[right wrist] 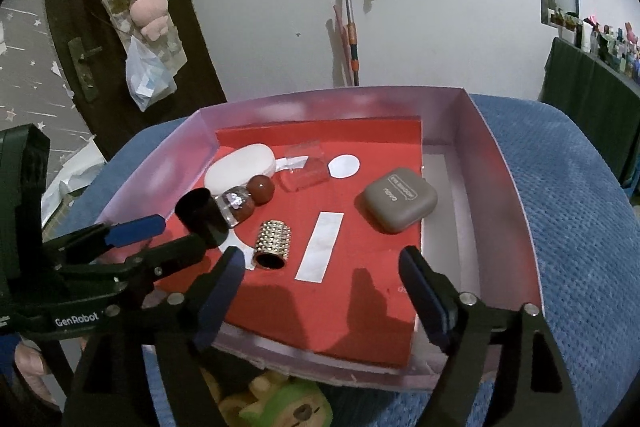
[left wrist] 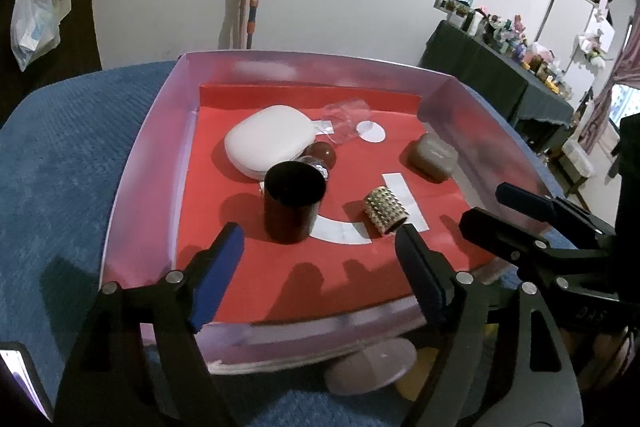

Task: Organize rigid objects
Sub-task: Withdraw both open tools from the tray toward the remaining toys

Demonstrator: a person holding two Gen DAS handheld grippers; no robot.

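I see blue textured bedspread (left wrist: 72,155); pale pink shallow box (left wrist: 132,187) rests directly on it. Green plush toy (right wrist: 288,407) lies at box's near edge.

Both wrist cameras look steeply down, close over the pink tray's (left wrist: 144,155) near edge, sharing its red floor (right wrist: 360,227).

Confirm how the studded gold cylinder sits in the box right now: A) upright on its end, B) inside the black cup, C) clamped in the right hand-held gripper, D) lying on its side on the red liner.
D: the studded gold cylinder lies on its side on the red liner, its open dark end facing the camera, beside the black cup and clear of both hand-held grippers.
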